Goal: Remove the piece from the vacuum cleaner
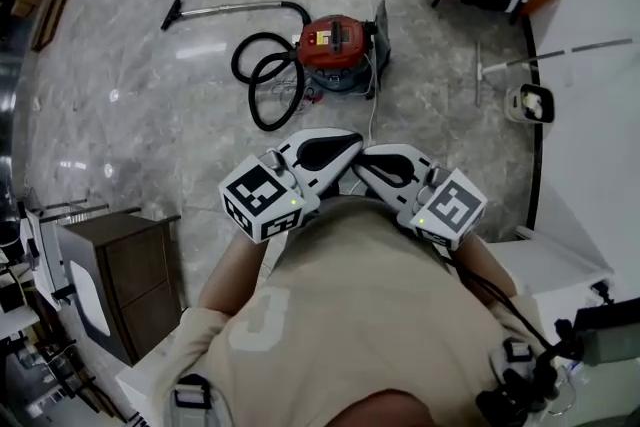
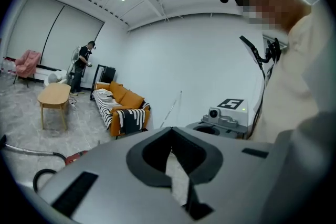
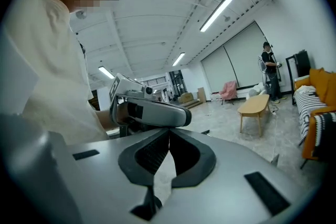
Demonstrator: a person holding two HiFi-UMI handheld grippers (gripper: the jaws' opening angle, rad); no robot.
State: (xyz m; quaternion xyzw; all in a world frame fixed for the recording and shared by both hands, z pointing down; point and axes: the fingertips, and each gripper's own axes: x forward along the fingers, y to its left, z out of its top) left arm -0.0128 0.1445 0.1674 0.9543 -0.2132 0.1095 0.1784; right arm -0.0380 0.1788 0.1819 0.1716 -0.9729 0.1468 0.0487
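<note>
Presently left gripper (image 1: pixel 345 143) and right gripper (image 1: pixel 365 160) both pressed together, empty; vacuum cleaner (image 1: pixel 335 50) lies ahead, well apart; its wand (image 1: pixel 235 8) runs leftward, nearer the left.

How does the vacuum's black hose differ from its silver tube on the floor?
The black hose lies coiled in loops beside the red vacuum cleaner, while the silver tube lies straight. The hose is dark; the tube is pale and shiny. Both rest on the floor.

sofa (image 2: pixel 128 101): orange, striped throw (image 2: pixel 126 119) | wooden table (image 2: pixel 54 95): near sofa | cabinet (image 1: pixel 125 280): dark, maybe wood
</note>
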